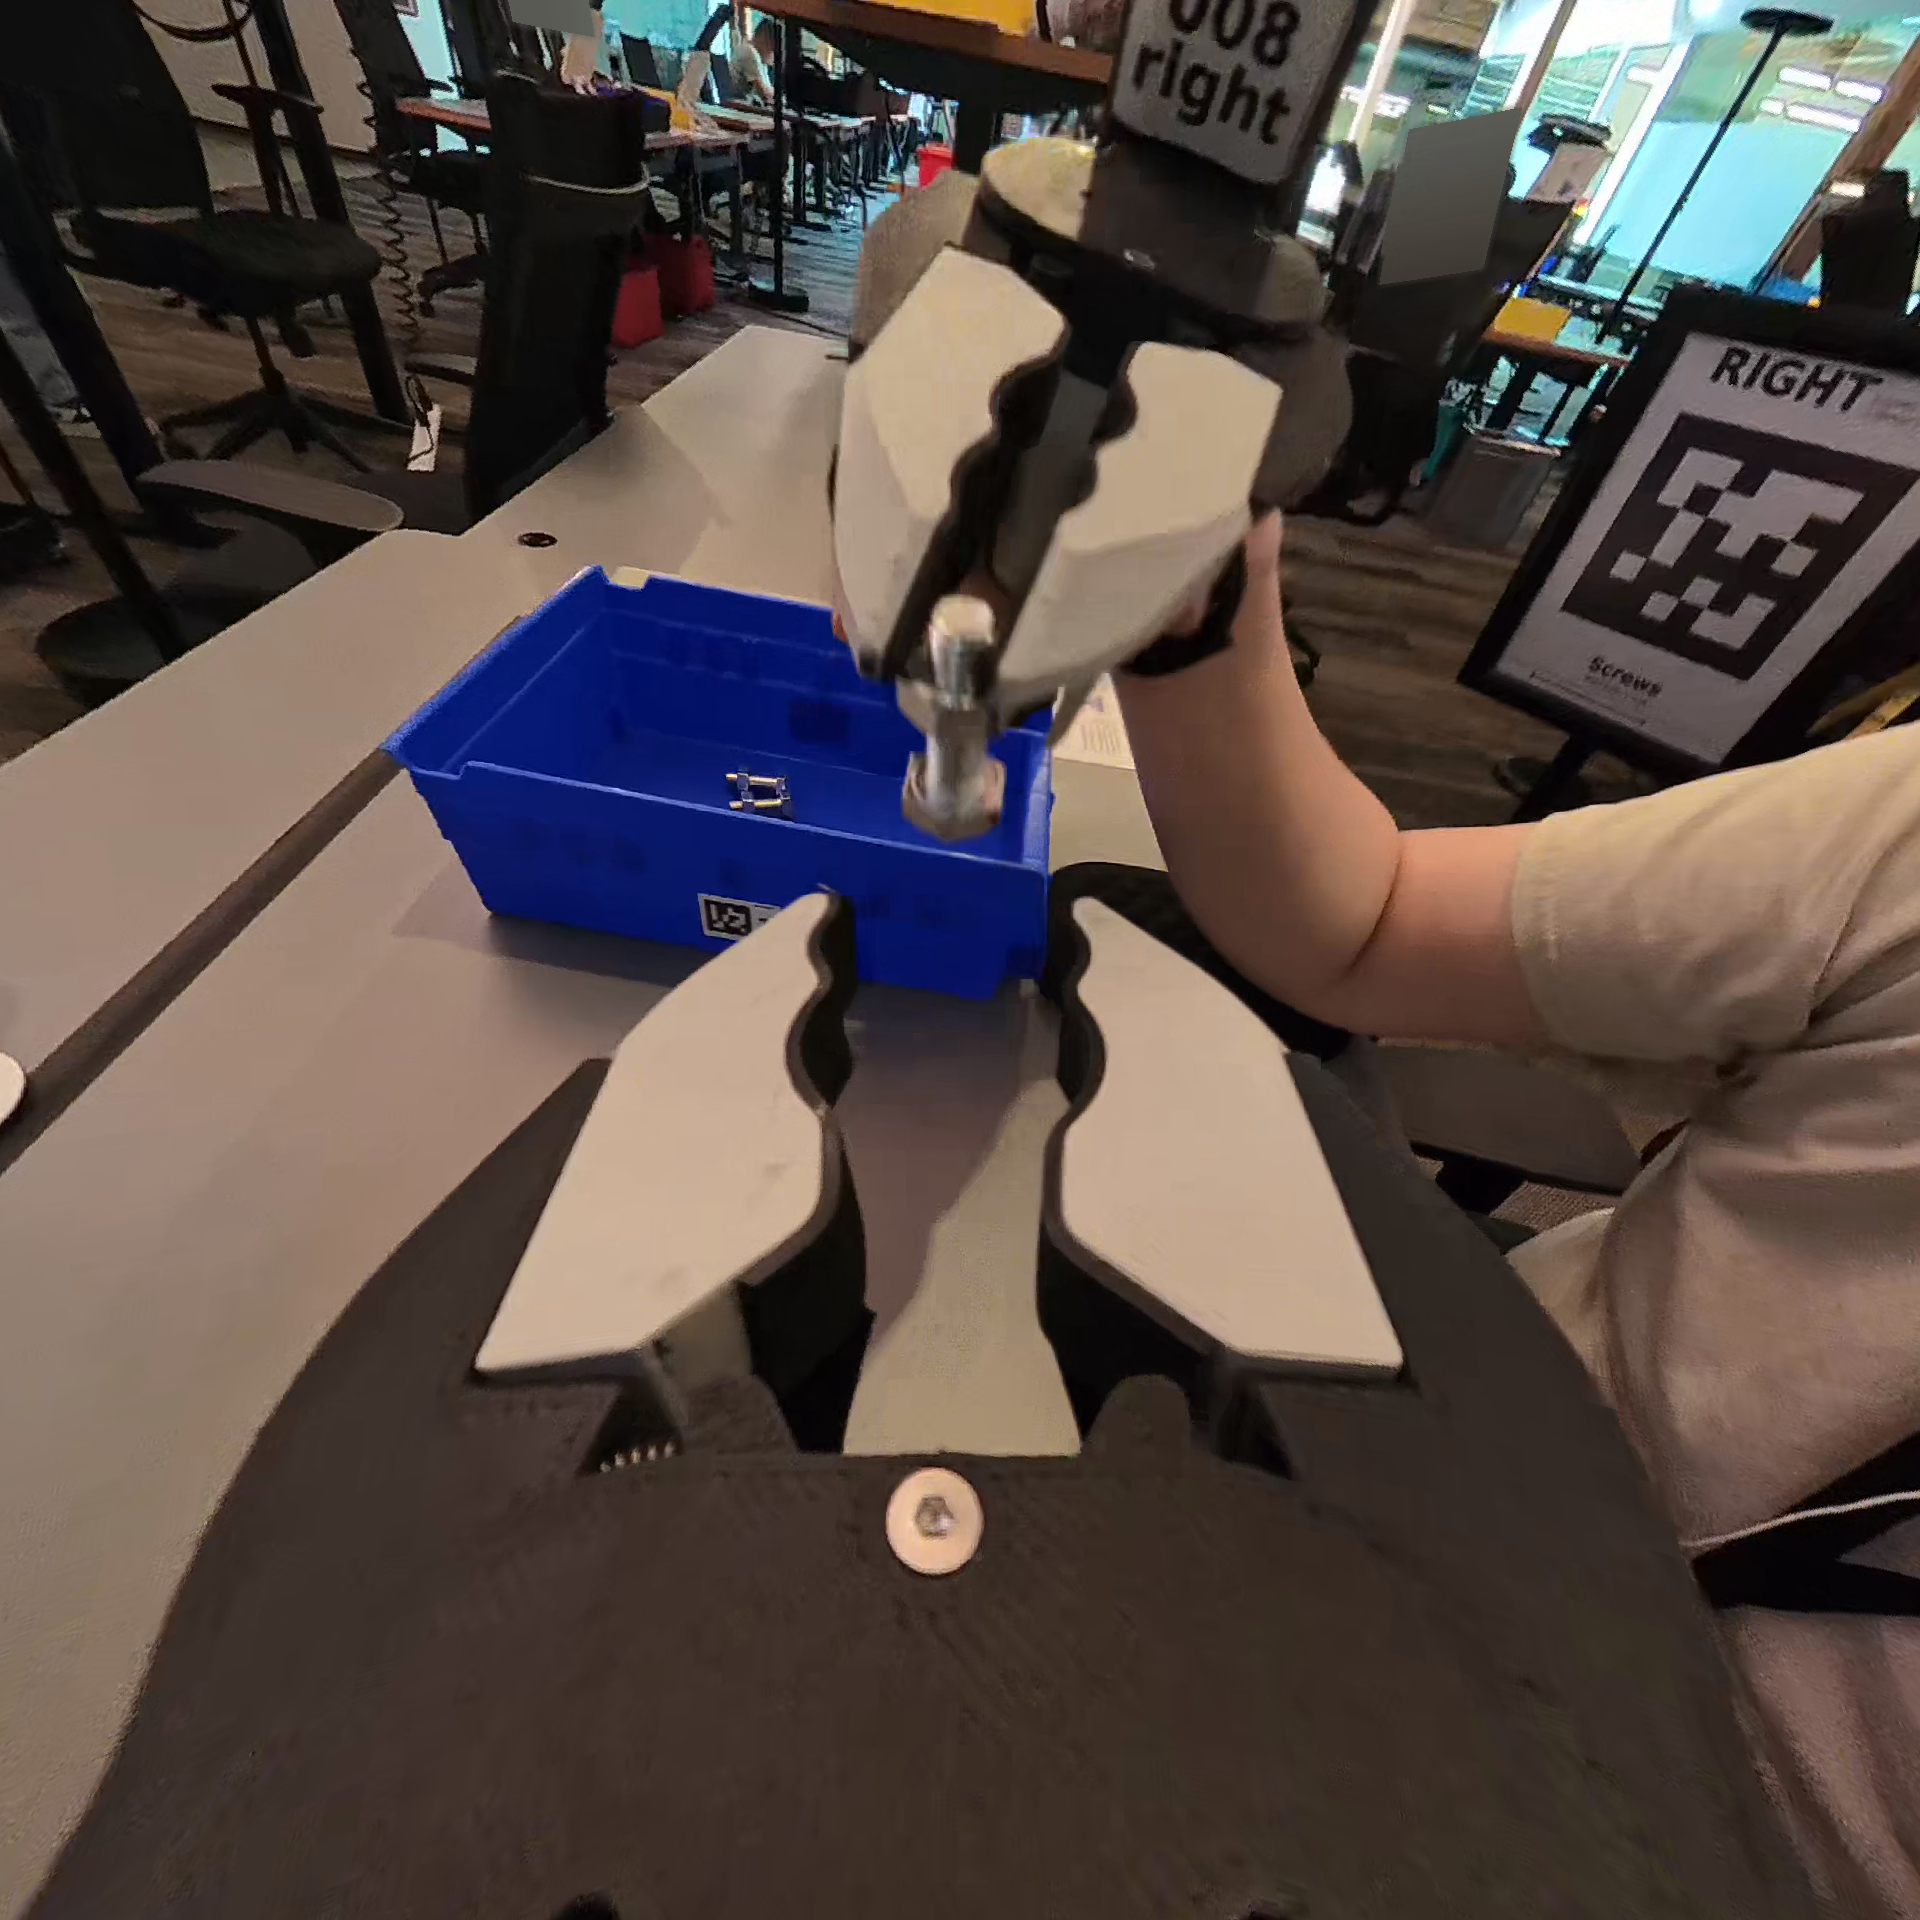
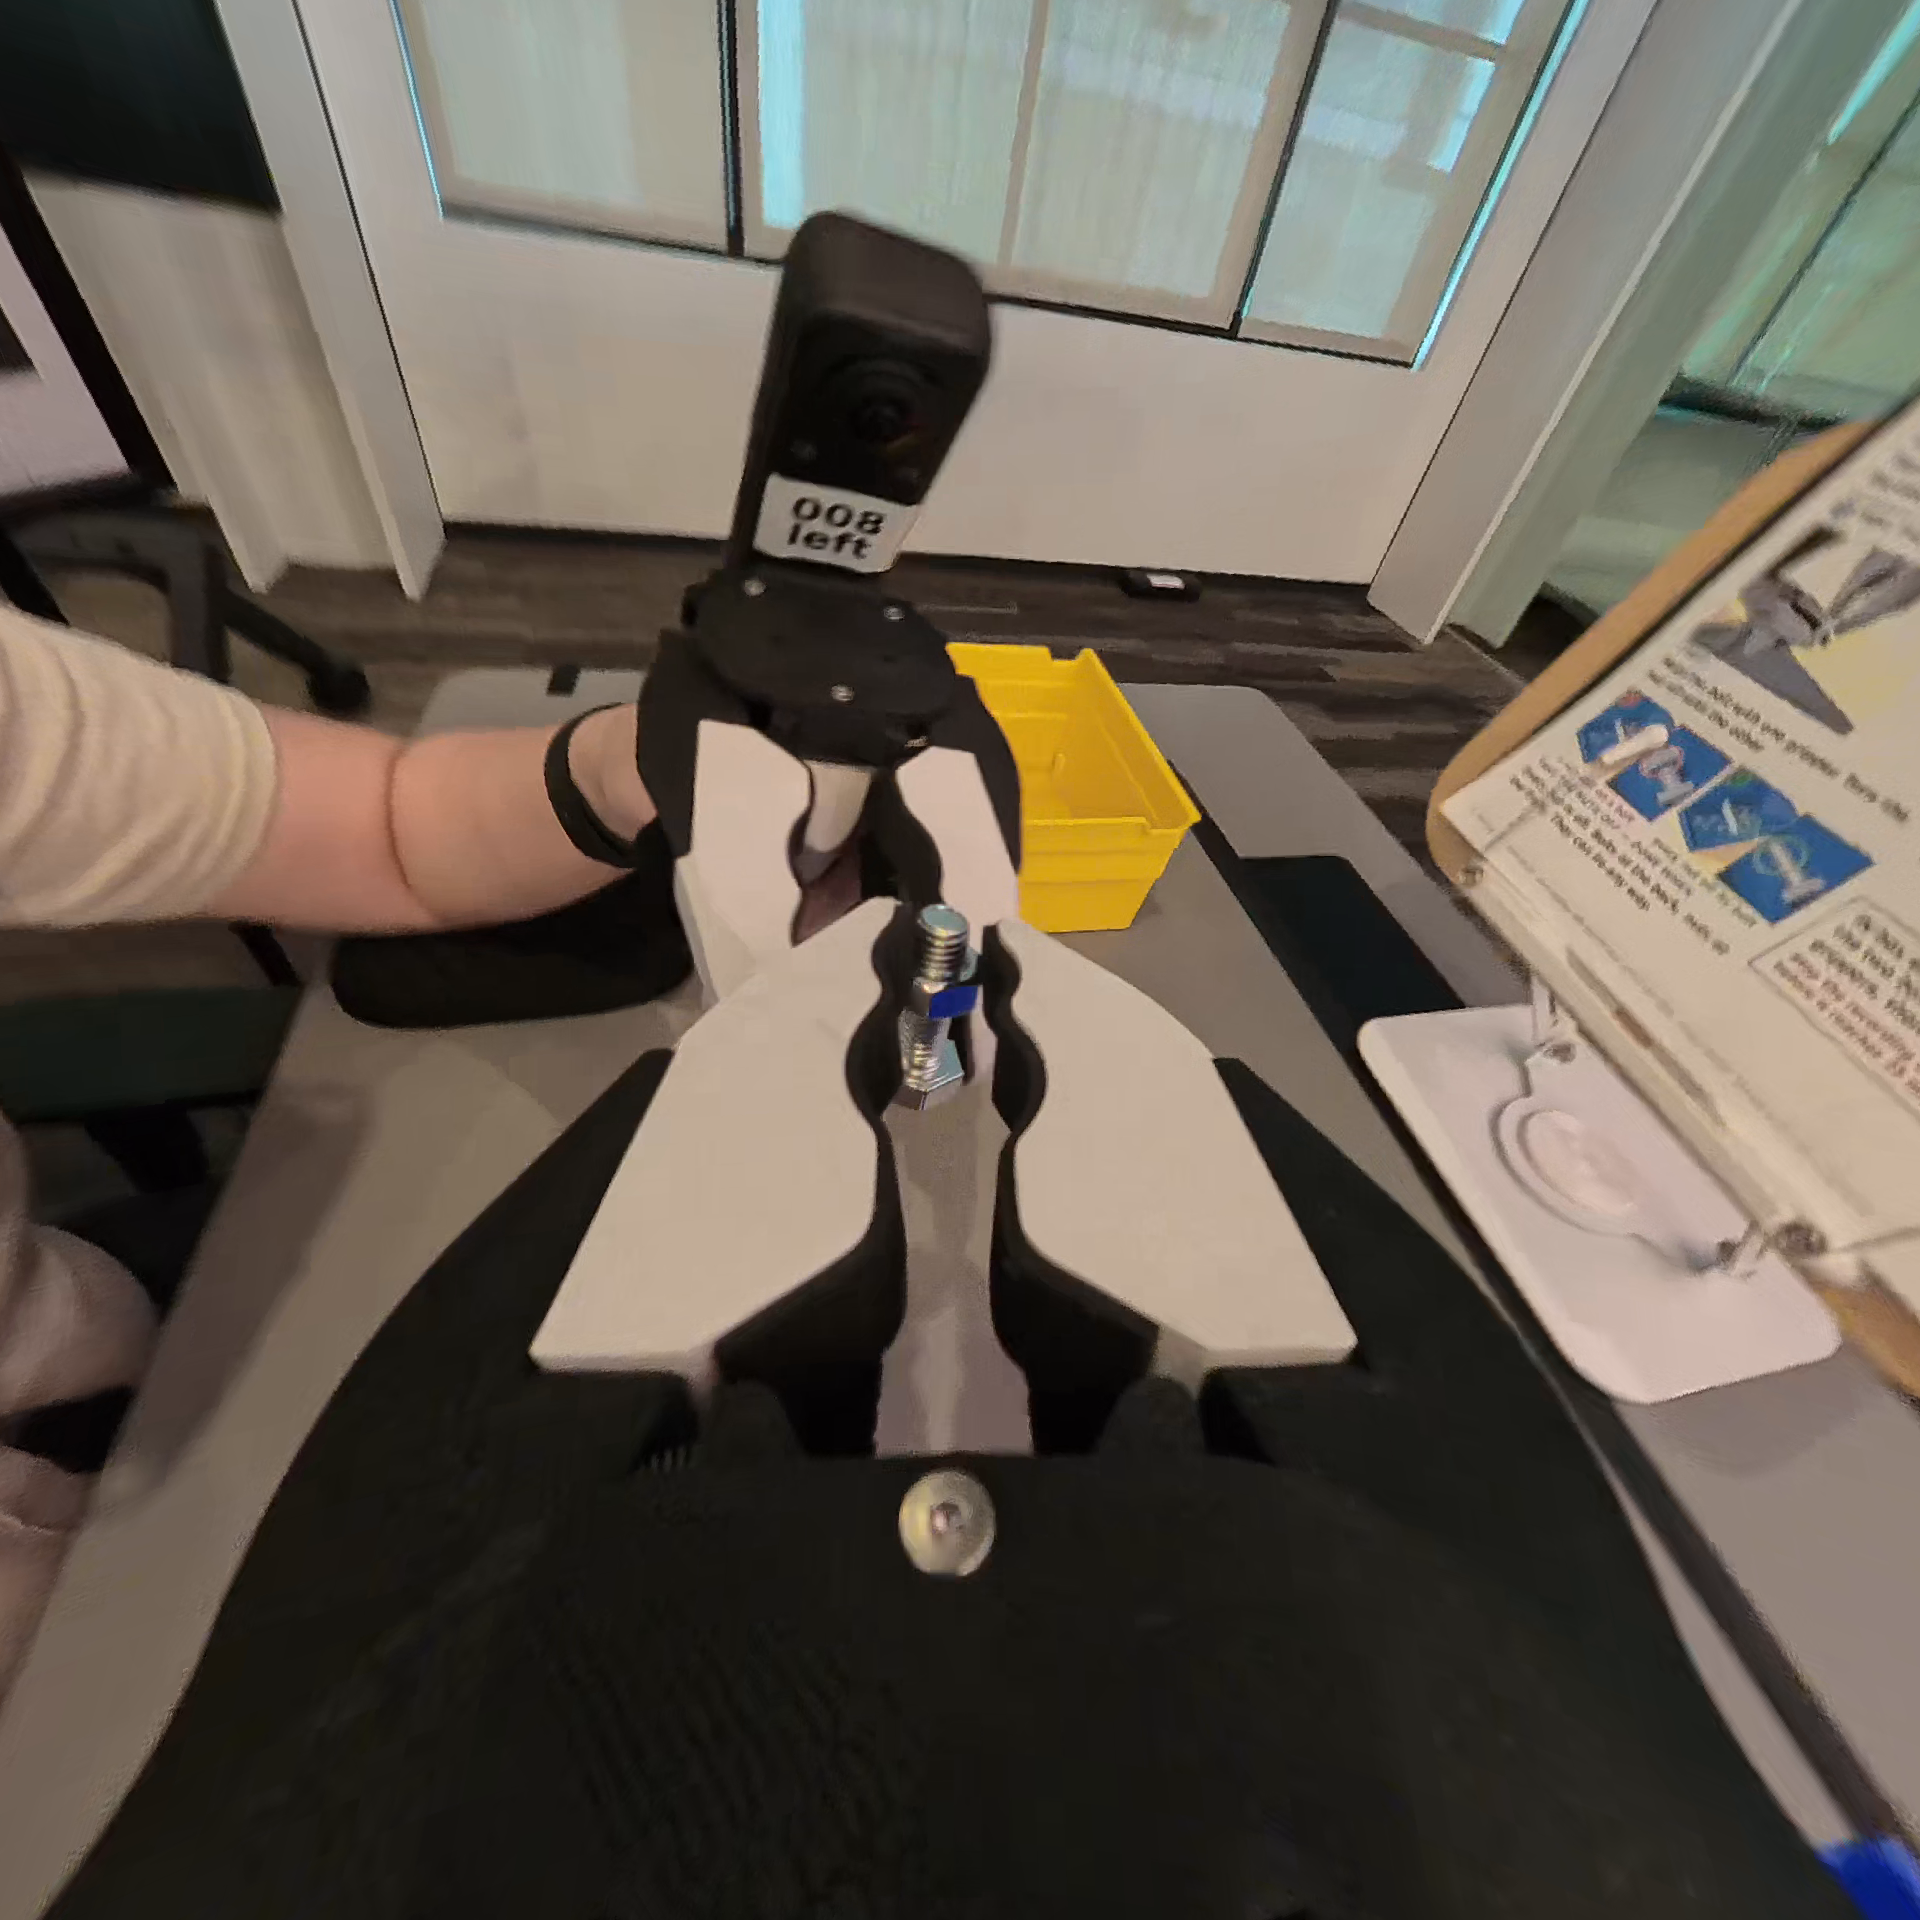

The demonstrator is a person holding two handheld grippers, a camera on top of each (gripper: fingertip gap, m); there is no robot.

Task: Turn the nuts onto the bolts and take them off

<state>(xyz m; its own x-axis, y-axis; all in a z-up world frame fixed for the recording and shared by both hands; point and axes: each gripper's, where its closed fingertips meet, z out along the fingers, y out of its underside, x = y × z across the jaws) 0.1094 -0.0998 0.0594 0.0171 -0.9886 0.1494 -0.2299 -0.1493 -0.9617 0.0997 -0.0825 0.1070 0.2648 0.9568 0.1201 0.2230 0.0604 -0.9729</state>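
We've got the right hand-held gripper (image 2: 940, 997) pinching a bolt (image 2: 935, 1013) with a nut (image 2: 954, 1000) on it, centre frame. The left hand-held gripper (image 1: 951, 935) hangs spread, holding nothing. The blue bin (image 1: 582, 790) on the bench (image 1: 260, 1039) holds a few small metal pieces (image 1: 761, 795); the yellow bin (image 2: 1091, 790) looks bare.

Even indoor light fills both my views, bright without harsh glare. Through my right camera, pale daylight comes from the windows (image 2: 1091, 156) ahead, and that whole picture is smeared by motion, worst at the rims. My left camera is sharper; the room behind goes soft. My jaws throw a soft shadow on the grey worktop (image 1: 260, 1091), and the blue bin (image 1: 644, 831) casts one too. Straight lines bow outward near every edge from the wide lens.
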